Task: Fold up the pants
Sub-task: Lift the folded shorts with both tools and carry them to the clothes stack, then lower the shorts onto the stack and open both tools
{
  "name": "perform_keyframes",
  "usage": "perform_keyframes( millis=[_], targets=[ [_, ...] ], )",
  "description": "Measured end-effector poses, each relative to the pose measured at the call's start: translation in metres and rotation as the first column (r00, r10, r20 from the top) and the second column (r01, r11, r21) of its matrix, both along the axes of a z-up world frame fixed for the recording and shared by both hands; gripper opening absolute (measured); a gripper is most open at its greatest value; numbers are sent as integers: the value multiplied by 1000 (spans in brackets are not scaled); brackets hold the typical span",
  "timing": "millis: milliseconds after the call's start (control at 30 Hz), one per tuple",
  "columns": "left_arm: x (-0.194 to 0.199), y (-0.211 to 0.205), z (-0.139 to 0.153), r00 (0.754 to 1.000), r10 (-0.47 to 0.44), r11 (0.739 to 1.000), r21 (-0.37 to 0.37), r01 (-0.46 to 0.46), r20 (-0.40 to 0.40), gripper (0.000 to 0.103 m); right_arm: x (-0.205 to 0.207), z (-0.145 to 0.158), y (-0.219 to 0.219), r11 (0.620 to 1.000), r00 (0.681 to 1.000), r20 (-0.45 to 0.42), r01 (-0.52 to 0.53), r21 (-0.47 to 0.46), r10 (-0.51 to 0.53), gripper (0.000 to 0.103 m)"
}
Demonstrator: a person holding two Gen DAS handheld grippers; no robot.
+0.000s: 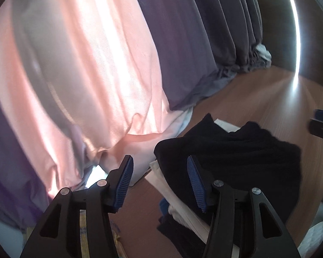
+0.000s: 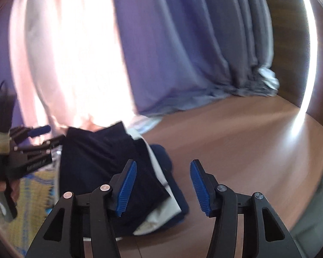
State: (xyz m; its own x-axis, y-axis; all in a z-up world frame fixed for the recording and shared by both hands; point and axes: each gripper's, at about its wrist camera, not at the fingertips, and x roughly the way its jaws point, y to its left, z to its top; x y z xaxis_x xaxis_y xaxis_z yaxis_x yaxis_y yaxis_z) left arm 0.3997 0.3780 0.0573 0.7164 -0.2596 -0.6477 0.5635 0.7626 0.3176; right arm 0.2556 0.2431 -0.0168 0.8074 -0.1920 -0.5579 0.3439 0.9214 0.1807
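Pants point(image 1: 236, 150), dark and folded into a thick bundle, lie on top of a small pile of clothes point(image 1: 172, 195) on the wooden floor point(image 1: 247, 90). In the left wrist view the left gripper point(image 1: 160, 182) hangs just above the near edge of that pile, its jaws standing partly apart with nothing between the blue pads point(image 1: 125, 182); the pants begin right at the inner side of its right finger and spread ahead and to the right. In the right wrist view the right gripper point(image 2: 163, 185) is likewise part open and empty, bare floor showing between its fingers, and the pants point(image 2: 97, 157) sit just ahead and left of its left pad point(image 2: 127, 189). White cloth point(image 2: 159, 212) and more dark fabric stick out under the bundle. Further left of the right gripper a hand point(image 2: 2, 191) holds the other tool above a yellow patterned mat point(image 2: 32, 202). Beyond the pile, pink point(image 1: 97, 64) and grey-purple curtains point(image 1: 193, 43) hang down to the floor, with a bright strip of light on the far right.
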Motion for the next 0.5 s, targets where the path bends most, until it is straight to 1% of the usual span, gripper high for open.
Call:
perform_keyframes(
  millis=[33,100,133,200,267,300,400,433,467,500],
  targets=[
    [-6,3,3,1000,21,1000,-13,-21,6,51,4,2,-4,999,999,9,-35,12,35,53],
    [-20,10,8,997,83,995,-52,-83,-1,52,11,7,-9,993,993,28,-114,0,114,53],
    [-26,12,9,994,112,992,-63,-112,-4,52,16,9,-11,987,986,30,-163,-17,163,53],
    [-40,16,8,985,170,981,-97,-171,-16,52,28,12,-17,971,971,25,-237,-21,238,53],
    [-57,16,2,974,227,966,-121,-228,-21,52,40,11,-24,949,949,11,-316,-11,316,53],
    [-65,15,-2,967,253,960,-121,-253,-16,52,45,9,-26,940,940,4,-341,-6,341,53],
    [-88,5,-20,947,319,938,-133,-320,-30,52,61,2,-32,899,899,-22,-437,20,437,51],
    [-94,2,-25,940,340,929,-143,-342,-38,52,67,-1,-33,880,880,-26,-474,27,474,51],
    [-99,-1,-31,935,351,923,-151,-354,-43,52,71,-3,-33,867,866,-28,-498,26,499,49],
    [-106,-6,-36,932,359,918,-160,-362,-47,52,76,-6,-33,846,846,-32,-532,23,532,48]
  ],
)
